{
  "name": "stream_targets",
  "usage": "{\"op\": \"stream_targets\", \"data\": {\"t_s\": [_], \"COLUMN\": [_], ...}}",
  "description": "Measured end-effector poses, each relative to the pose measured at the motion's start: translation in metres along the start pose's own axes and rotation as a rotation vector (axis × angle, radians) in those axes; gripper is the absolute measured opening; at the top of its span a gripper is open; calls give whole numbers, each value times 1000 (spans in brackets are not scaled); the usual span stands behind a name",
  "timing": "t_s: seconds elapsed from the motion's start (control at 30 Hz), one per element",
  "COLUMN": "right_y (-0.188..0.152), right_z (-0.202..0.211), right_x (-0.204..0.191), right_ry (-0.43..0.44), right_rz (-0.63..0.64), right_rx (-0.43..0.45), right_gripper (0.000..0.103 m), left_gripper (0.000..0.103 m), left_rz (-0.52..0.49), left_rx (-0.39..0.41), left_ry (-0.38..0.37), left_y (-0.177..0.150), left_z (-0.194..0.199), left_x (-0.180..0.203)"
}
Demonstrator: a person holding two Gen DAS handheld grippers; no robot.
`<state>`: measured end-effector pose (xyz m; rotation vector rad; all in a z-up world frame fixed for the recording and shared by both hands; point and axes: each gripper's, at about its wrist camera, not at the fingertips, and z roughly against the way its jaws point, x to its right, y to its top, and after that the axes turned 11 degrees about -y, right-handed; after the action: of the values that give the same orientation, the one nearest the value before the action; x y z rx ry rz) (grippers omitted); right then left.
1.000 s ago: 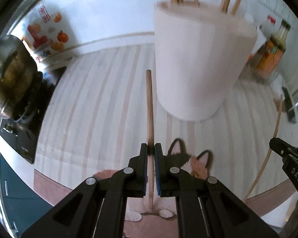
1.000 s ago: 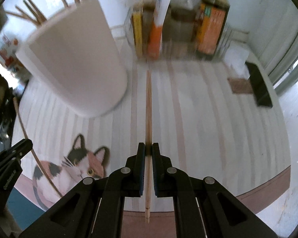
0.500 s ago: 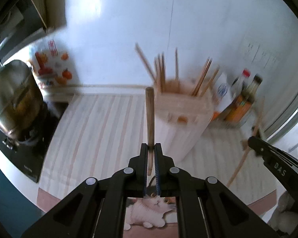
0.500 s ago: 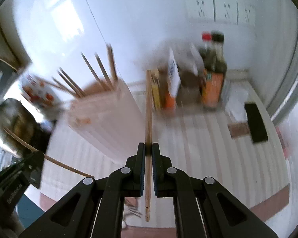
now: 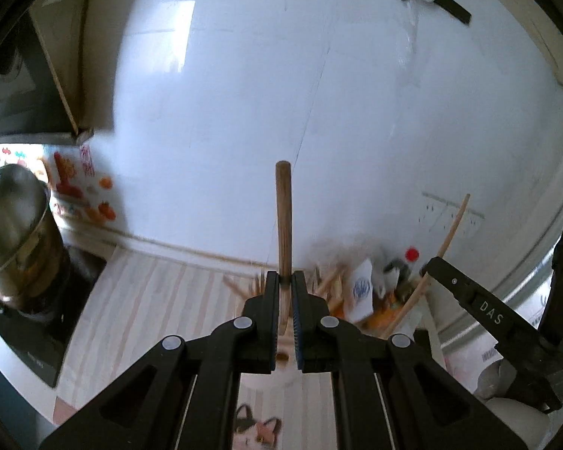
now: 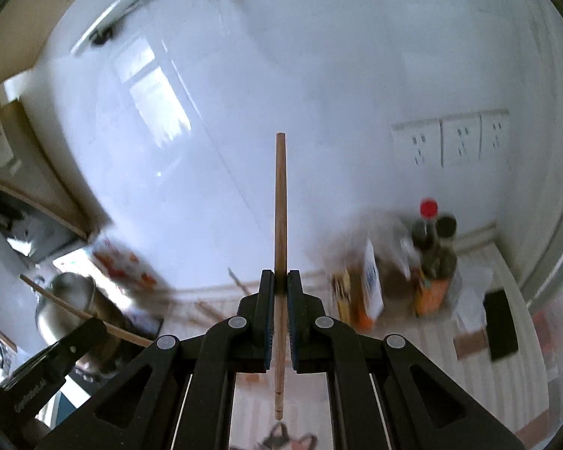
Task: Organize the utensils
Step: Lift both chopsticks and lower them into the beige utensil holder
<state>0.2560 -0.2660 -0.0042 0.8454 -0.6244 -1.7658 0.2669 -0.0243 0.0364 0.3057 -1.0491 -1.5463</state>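
Observation:
My left gripper (image 5: 285, 281) is shut on a wooden chopstick (image 5: 283, 217) that points up against the white wall. My right gripper (image 6: 280, 281) is shut on a thinner chopstick (image 6: 280, 206), also pointing up. The white utensil holder (image 5: 281, 360) with several chopsticks sits below and behind the left fingers, mostly hidden. The right gripper with its chopstick also shows in the left wrist view (image 5: 446, 240). The left gripper with its chopstick shows at the lower left of the right wrist view (image 6: 75, 311).
A steel pot (image 5: 15, 232) stands on a black stove (image 5: 26, 337) at the left. Sauce bottles and cartons (image 6: 428, 262) crowd the back right corner. Wall sockets (image 6: 458, 138) are above them. A striped mat with a cat print (image 5: 255, 427) covers the counter.
Both grippers have tilted upward and lifted away from the counter, each keeping its chopstick. The holder has dropped from mid-view to below the left fingers.

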Motion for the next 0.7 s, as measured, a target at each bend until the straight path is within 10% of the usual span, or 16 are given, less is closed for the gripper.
{"op": "stream_targets", "data": {"t_s": [0.3,0.7], "right_y": [42,16], "right_z": [-57,-139], "right_x": [-36,-50], "right_ry": [-17,-1], "right_rz": [18,57], "right_rx": [30,-45], "right_gripper": [7,7], "left_gripper": [4,4], "left_rz": [5,84], "left_rx": [-70,-252], "left_ry": [35,18], "left_y": [31,6], "left_z": [-64,-143], "left_x": [-14,-47]}}
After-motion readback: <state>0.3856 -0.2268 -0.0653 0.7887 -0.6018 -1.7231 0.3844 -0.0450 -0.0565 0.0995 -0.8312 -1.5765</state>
